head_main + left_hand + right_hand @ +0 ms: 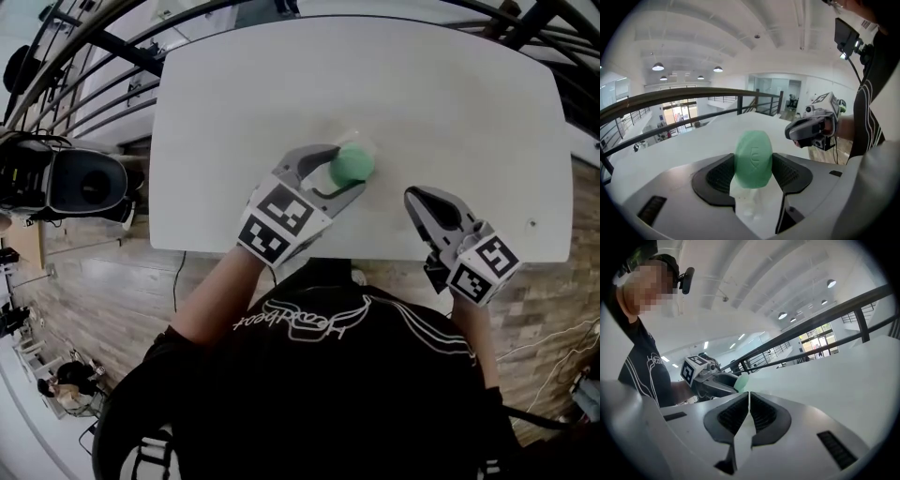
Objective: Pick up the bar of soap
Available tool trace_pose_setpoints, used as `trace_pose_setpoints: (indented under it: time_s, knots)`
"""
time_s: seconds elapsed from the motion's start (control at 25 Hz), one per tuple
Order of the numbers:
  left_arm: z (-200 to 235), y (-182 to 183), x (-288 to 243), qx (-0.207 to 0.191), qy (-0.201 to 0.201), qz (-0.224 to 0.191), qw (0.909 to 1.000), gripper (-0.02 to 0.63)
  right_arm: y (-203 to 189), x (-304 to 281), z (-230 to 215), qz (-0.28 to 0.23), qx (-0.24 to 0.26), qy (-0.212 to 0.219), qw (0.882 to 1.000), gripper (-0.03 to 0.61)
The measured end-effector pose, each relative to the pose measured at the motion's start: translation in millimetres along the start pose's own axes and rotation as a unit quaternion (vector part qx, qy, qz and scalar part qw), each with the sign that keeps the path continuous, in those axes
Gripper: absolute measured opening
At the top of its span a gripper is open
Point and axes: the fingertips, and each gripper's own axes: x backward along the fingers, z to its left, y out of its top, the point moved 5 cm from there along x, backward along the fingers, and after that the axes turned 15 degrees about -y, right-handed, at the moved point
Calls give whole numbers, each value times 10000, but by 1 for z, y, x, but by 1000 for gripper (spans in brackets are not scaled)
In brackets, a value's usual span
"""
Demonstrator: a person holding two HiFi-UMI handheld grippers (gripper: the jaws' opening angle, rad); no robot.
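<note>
- The left gripper (348,170) is clamped on the green bar of soap (353,162), with one jaw pressed against each of its sides.
- The soap stands on edge between the dark pads (718,176), over the near-middle of the white table (234,103).
- The right gripper (414,199) sits well to the right near the table's front edge. Its jaws are pressed together with nothing between them.
</note>
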Motion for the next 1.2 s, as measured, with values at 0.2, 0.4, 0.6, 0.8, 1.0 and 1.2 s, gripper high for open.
trace_pose_setpoints:
  time_s: [0.2,0.4,0.6,0.8,1.0,1.2]
  knots:
    - [-22,24,24,-134,5,-405,9991,259,15,15,12,-126,178,-23,9998,17]
    - [-75,43,44,-257,154,-802,9963,259,30,57,42,-311,332,194,9988,17]
    - [-132,48,73,-254,285,-1185,9922,259,35,96,81,-416,560,426,9967,17]
    - [-193,46,95,-325,412,-1301,9901,259,28,138,115,-442,746,647,9941,17]
    - [-235,41,124,-502,469,-1493,9864,259,27,162,155,-564,977,710,9911,17]
    - [-275,24,156,-603,495,-1586,9843,259,17,186,199,-652,1074,700,9896,17]
